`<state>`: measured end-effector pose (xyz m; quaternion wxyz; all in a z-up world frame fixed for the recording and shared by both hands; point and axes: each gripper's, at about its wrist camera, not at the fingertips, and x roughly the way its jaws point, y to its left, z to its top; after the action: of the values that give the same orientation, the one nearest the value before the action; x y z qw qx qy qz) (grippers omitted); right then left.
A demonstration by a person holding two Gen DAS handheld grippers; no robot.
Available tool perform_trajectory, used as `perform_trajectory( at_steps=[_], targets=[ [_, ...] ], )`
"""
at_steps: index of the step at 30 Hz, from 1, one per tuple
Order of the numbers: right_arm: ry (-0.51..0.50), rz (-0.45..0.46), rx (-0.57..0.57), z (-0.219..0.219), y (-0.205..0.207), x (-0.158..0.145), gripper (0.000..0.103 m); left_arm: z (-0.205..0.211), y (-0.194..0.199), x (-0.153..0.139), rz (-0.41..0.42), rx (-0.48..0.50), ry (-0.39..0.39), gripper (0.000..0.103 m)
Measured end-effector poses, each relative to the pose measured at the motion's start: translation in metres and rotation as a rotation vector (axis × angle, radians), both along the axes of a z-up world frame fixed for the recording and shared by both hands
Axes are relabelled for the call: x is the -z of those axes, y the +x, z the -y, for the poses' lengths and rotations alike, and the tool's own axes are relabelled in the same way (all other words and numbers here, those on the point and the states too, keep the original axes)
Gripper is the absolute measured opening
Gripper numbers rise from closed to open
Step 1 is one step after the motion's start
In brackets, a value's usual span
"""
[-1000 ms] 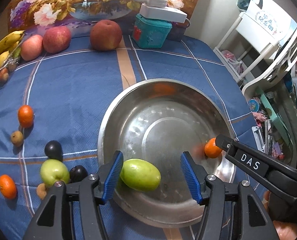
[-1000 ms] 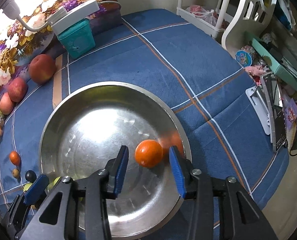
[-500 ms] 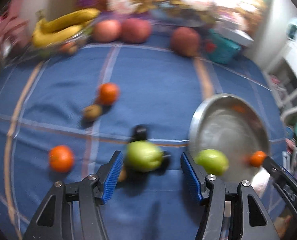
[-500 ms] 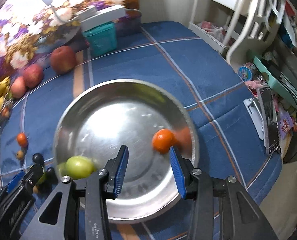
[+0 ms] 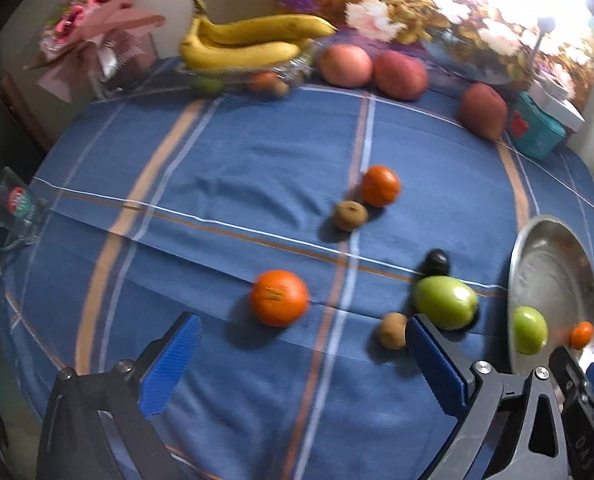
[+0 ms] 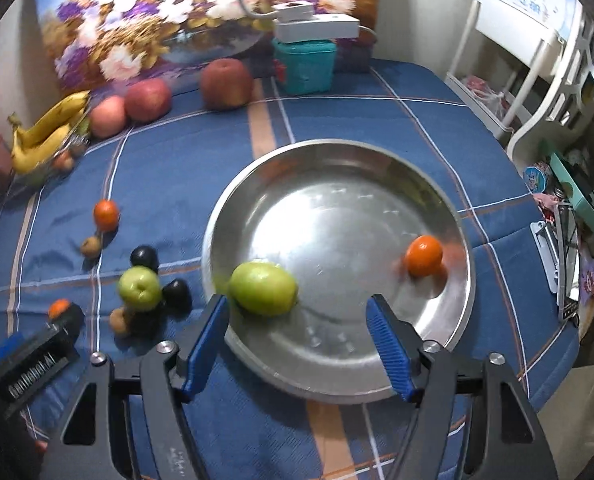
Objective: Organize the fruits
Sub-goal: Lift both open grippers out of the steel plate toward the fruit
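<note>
A steel bowl (image 6: pixel 377 160) sits on the blue cloth and holds a green fruit (image 6: pixel 263 288) and a small orange (image 6: pixel 423 256); its edge shows at the right of the left wrist view (image 5: pixel 537 240). My left gripper (image 5: pixel 301 344) is open and empty, just in front of an orange (image 5: pixel 279 298) on the cloth. A green apple (image 5: pixel 445 302), a dark plum (image 5: pixel 437 262), small brown fruits (image 5: pixel 392 330) and another orange (image 5: pixel 380 185) lie nearby. My right gripper (image 6: pixel 297 344) is open and empty at the bowl's near rim.
Bananas (image 5: pixel 249 42) and three red apples (image 5: pixel 399 74) lie at the table's back. A teal box (image 6: pixel 305 64) with a white lamp base stands behind the bowl. A white shelf (image 6: pixel 537 60) stands right of the table. A glass object (image 5: pixel 15 216) sits at the left edge.
My left gripper let go of the green fruit in the bowl and swung left over the loose fruit. My right gripper released the small orange, opened wider and drew back.
</note>
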<state>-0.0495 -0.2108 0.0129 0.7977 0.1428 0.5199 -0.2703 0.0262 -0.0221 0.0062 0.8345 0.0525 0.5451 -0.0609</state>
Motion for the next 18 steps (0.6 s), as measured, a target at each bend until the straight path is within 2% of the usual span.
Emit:
perform_trajectory(
  at_steps=[2, 3, 4, 7, 11, 18],
  targets=[
    [0.008, -0.003, -0.011, -0.006, -0.002, 0.004, 0.073, -0.007, 0.001, -0.001, 0.015, -0.017, 0.020, 0.103],
    [0.012, -0.008, -0.018, -0.009, -0.003, 0.006, 0.077, -0.011, 0.001, 0.000, 0.014, -0.025, 0.023, 0.103],
    [0.015, -0.014, -0.029, -0.013, -0.002, 0.008, 0.085, -0.014, 0.001, 0.000, 0.012, -0.030, 0.019, 0.103],
    [0.019, -0.012, -0.070, -0.022, 0.000, 0.012, 0.094, -0.022, 0.005, 0.004, 0.000, -0.047, 0.006, 0.103],
    [0.054, 0.023, -0.080, -0.028, 0.001, 0.015, 0.094, -0.031, 0.011, 0.011, -0.021, -0.086, 0.023, 0.103],
    [0.050, 0.067, -0.140, -0.045, 0.014, 0.015, 0.094, -0.063, 0.026, 0.018, -0.029, -0.189, 0.009, 0.103]
  ],
)
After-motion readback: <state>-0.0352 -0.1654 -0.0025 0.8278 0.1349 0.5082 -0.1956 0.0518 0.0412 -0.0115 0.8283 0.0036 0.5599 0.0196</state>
